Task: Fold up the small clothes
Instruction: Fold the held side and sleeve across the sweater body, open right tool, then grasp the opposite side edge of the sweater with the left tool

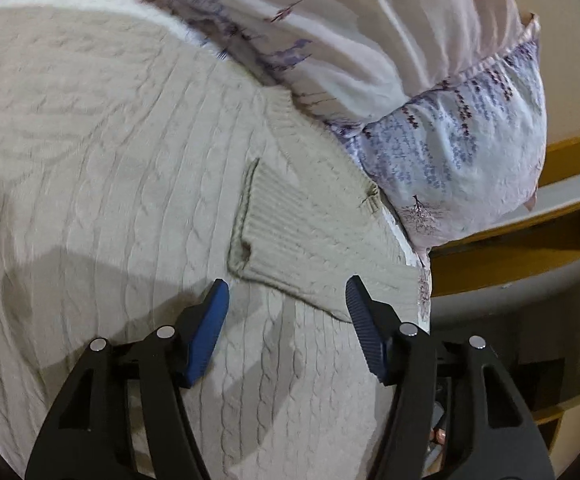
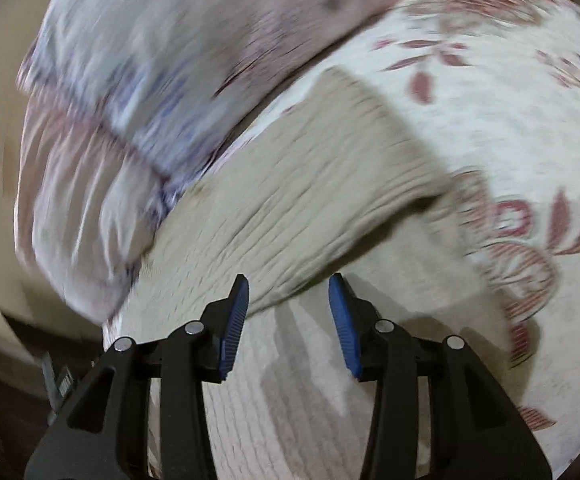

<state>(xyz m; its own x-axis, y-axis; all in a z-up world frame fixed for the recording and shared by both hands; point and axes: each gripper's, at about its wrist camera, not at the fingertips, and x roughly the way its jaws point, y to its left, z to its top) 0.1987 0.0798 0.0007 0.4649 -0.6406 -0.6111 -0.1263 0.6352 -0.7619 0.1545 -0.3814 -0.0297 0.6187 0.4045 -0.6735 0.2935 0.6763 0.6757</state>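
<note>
Beige cable-knit sweater lies flat w/ sleeve folded across; both grippers' fingers apart, empty.

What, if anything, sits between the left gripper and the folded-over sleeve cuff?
Nothing visible. The left gripper is open just short of the sleeve cuff, over the sweater. The pillow lies beyond.

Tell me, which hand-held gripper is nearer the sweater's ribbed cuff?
Left hand-held gripper: the ribbed cuff lies just beyond its open fingertips. The right hand-held gripper faces a folded sleeve; no cuff shows there.
</note>
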